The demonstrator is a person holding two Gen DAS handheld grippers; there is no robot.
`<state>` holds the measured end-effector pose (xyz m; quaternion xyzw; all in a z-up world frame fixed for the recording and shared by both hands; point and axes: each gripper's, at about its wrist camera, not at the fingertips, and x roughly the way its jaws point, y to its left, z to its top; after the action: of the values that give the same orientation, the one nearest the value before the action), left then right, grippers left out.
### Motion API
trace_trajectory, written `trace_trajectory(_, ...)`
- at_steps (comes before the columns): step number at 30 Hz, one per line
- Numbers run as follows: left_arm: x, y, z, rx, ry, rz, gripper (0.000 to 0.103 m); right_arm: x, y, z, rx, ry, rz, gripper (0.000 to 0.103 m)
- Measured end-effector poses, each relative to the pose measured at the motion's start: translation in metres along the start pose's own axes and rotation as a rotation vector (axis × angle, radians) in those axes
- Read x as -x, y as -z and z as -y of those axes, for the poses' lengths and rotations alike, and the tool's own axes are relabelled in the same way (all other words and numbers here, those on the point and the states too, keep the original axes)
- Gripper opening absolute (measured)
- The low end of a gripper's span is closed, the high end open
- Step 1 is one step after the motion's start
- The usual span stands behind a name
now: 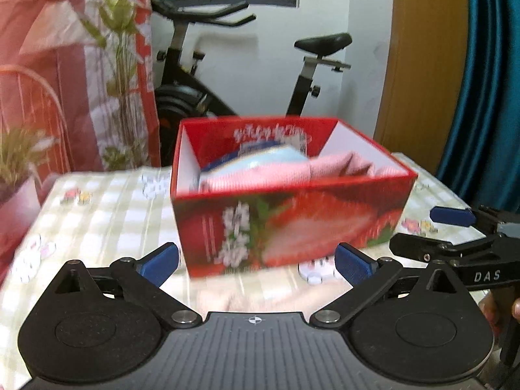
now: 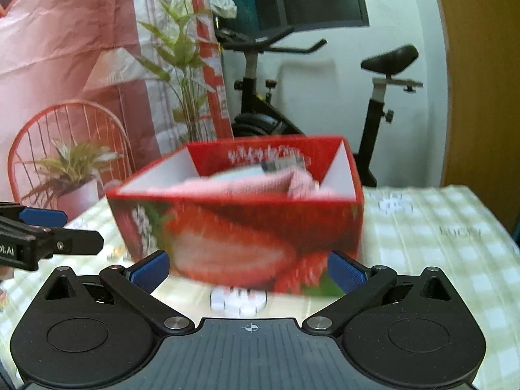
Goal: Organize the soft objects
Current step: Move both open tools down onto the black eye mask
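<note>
A red box with a strawberry print (image 1: 286, 224) stands on the checked tablecloth (image 1: 107, 214). It holds a pink cloth (image 1: 286, 172) and a light blue soft item (image 1: 269, 159). My left gripper (image 1: 256, 265) is open and empty, just in front of the box. The box also shows in the right wrist view (image 2: 247, 234), with the pink cloth (image 2: 247, 185) inside. My right gripper (image 2: 248, 271) is open and empty, close to the box's front wall. Each gripper shows at the edge of the other's view.
A potted plant (image 2: 74, 175) and an orange wire chair (image 2: 65, 143) stand at the table's left. An exercise bike (image 1: 247, 74) is behind the table. A wooden door (image 1: 419, 65) and teal curtain (image 1: 487, 97) are at the right.
</note>
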<state>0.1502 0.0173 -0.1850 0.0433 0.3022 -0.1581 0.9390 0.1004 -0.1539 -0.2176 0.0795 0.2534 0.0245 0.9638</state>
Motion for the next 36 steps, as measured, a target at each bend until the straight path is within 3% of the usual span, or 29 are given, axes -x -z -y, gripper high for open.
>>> trace_trajectory(11, -0.011, 0.052, -0.009, 0.088, 0.003, -0.118, 0.103, 0.003, 0.055, -0.006, -0.006, 0.034, -0.135, 0.103)
trace_trajectory(26, -0.029, 0.084, -0.020, 0.184, 0.024, -0.238, 0.103, -0.015, 0.072, -0.006, -0.004, 0.042, -0.290, 0.103)
trace_trajectory(36, -0.033, 0.090, -0.015, 0.167, 0.007, -0.250, 0.103, -0.017, 0.074, -0.005, 0.014, 0.048, -0.292, 0.103)
